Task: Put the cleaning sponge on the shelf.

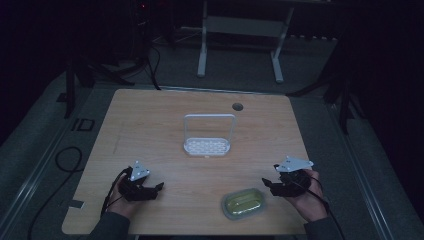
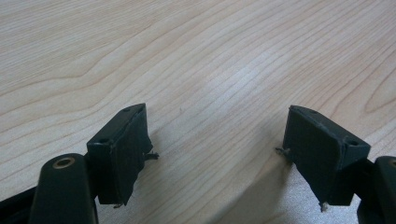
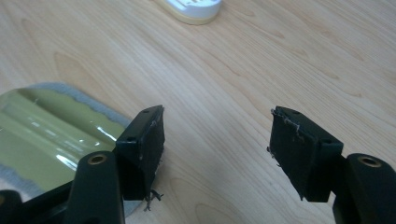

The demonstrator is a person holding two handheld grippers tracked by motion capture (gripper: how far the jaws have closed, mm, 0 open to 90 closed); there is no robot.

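Right gripper (image 1: pixel 274 187) jaws wide and empty, just beside the oval olive-green dish on its grey mat (image 1: pixel 243 202) at the table's near edge; I'd say pre-grasp, next move straddles the dish rim.

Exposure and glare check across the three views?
High view: badly underexposed, room nearly black, table dim. Left gripper view: bright, wood grain sharp, soft shadow at the table edge. Right gripper view: bright, streaks of glare on the green dish, rack cut by the top edge.
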